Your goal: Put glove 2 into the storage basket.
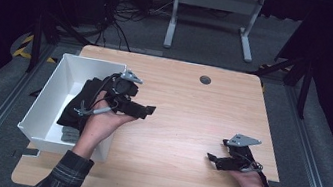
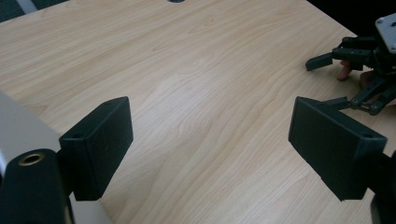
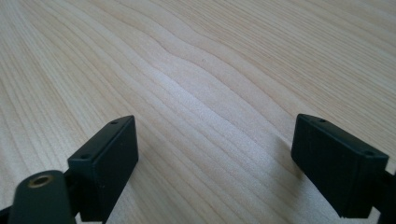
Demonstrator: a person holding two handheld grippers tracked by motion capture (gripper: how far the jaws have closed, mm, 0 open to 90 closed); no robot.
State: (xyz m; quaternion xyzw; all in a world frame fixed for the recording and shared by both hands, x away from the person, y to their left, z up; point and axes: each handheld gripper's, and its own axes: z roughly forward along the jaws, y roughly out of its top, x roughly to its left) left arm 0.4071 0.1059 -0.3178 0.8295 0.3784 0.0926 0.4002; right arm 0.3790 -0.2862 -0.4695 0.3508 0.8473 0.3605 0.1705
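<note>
White bin at the table's left edge holds dark clothing; judged stowed. Left gripper hovers beside the bin's right wall, jaws apart, empty. Right gripper rests near the right edge, jaws apart.

Light wooden desk, rounded corners, dark round cable hole near far edge. Grey carpet floor beyond. White metal table frame behind far edge. Tangle of black cables at far left. Yellow-black tape on floor, left. Dark, unlit surroundings.
</note>
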